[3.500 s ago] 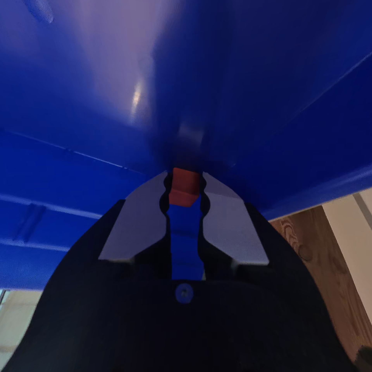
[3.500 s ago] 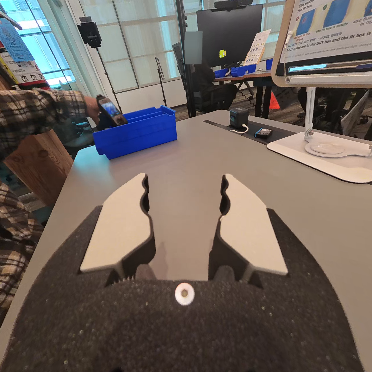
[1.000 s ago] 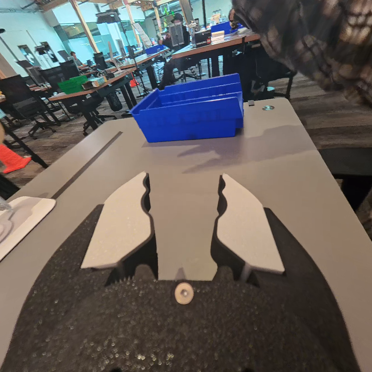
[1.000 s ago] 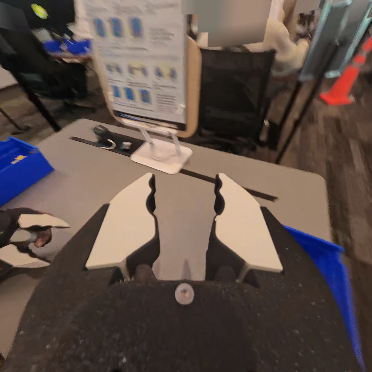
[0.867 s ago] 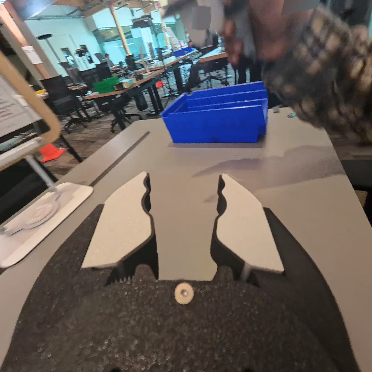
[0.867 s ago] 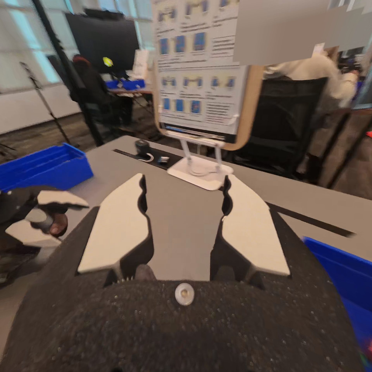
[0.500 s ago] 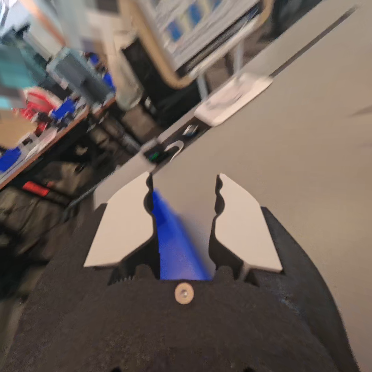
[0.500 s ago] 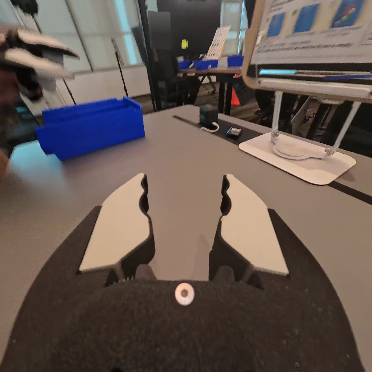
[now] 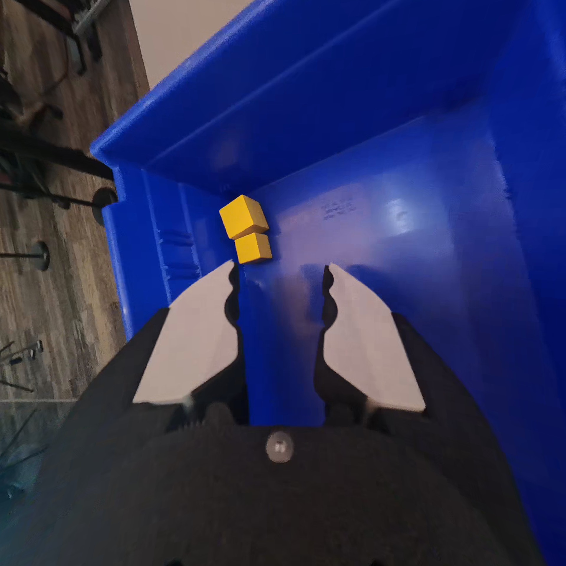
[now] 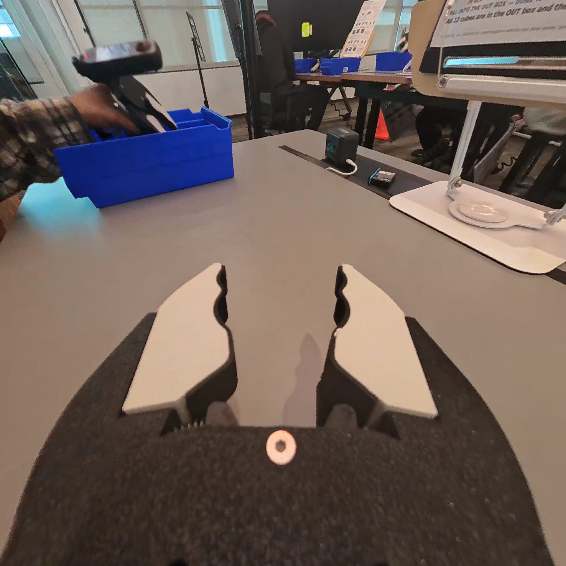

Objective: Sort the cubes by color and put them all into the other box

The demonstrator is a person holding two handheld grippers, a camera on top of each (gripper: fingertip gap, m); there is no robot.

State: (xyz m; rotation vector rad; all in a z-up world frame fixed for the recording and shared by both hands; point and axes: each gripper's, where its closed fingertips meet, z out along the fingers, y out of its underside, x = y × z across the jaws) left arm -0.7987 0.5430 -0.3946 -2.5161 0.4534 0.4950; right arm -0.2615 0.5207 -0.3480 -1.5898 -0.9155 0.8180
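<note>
While the left gripper [image 9: 280, 268] points down into a blue box [image 9: 337, 128], its two pale fingers stand spread apart with nothing between them. Just beyond the tip of its left finger [image 9: 196, 330], two yellow cubes [image 9: 248, 234] sit on the box floor, tucked into a corner. They touch each other, one a little behind the other, and the farther one is turned slightly askew. The near cube lies close to the fingertip, but I cannot tell whether they touch. The view is a little blurred.

From the right wrist view, that same box [image 10: 147, 159] stands at the far left end of a grey table [image 10: 275, 232], and the left gripper [image 10: 153, 118] dips into it, held by a hand [image 10: 98, 107] in a plaid sleeve [image 10: 27, 137].

The right gripper [image 10: 280, 269] hovers low over the bare tabletop, well apart from the box, its fingers also spread wide and empty. To its right a white stand base [image 10: 477, 220] rests on the table, holding up a board [image 10: 490, 46]. Near it sit a small black device [image 10: 341, 145] with a white cable and a smaller flat black item [image 10: 382, 177].
</note>
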